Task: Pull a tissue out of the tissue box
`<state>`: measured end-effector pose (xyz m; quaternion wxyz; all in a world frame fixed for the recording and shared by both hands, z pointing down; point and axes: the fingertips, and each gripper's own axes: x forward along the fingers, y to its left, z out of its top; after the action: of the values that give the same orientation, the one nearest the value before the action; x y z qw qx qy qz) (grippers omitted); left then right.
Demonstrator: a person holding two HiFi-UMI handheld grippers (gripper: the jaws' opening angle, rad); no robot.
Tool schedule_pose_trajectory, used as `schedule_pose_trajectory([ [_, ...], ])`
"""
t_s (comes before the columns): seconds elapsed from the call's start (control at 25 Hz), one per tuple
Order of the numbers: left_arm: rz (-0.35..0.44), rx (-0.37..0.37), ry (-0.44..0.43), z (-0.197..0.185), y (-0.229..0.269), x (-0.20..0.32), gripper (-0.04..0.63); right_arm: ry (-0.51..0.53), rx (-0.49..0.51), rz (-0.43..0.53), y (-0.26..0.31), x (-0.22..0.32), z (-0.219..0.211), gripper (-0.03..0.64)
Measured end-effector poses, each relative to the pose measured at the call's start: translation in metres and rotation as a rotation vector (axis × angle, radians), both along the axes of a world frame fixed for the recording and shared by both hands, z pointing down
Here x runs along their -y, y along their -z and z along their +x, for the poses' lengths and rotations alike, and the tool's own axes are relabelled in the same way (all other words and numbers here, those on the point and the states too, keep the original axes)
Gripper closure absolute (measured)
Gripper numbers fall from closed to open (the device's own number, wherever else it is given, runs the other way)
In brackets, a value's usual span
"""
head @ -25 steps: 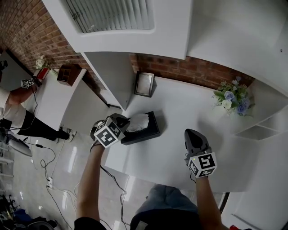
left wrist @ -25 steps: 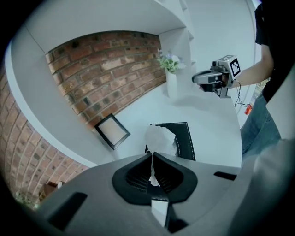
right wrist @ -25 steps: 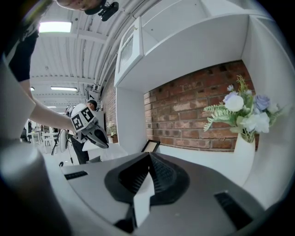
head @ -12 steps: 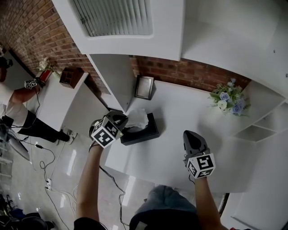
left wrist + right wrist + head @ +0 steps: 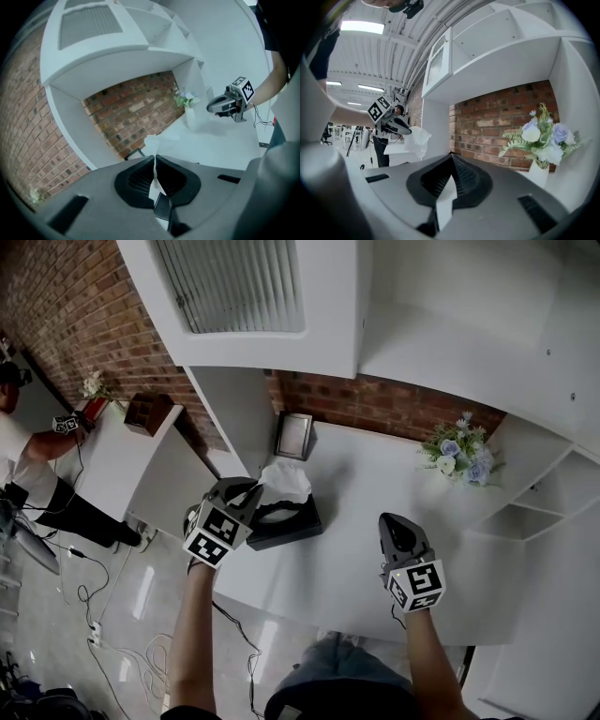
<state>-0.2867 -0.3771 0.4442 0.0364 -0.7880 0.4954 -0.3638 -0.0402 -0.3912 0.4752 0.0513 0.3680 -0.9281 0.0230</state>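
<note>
The black tissue box lies near the left edge of the white counter. A white tissue stands up out of its slot. My left gripper is shut on the tissue's left side, just above the box. In the left gripper view the tissue shows as a white strip pinched between the closed jaws of the left gripper. My right gripper hovers over the counter's front right, shut and empty. The right gripper view has the right gripper pointing level, with the left gripper and the tissue at its left.
A small picture frame leans against the brick wall behind the box. A vase of flowers stands at the back right. White shelves hang above the counter. A person works at another table far left.
My left gripper has risen with the tissue, drawing it higher out of the box. The right gripper has lifted a little.
</note>
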Motion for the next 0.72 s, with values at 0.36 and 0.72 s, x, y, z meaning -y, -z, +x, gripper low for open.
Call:
schedule_pose_trajectory([
  [0.36,0.307,-0.165,0.136,0.038,0.072,-0.023,0.584,-0.042,0.033,0.134,0.052,0.001,0.036,0.618],
  [0.72,0.506,-0.404,0.254,0.068,0.101,-0.045,0.584,-0.131,0.111,0.183,0.073,-0.007,0.058,0.618],
])
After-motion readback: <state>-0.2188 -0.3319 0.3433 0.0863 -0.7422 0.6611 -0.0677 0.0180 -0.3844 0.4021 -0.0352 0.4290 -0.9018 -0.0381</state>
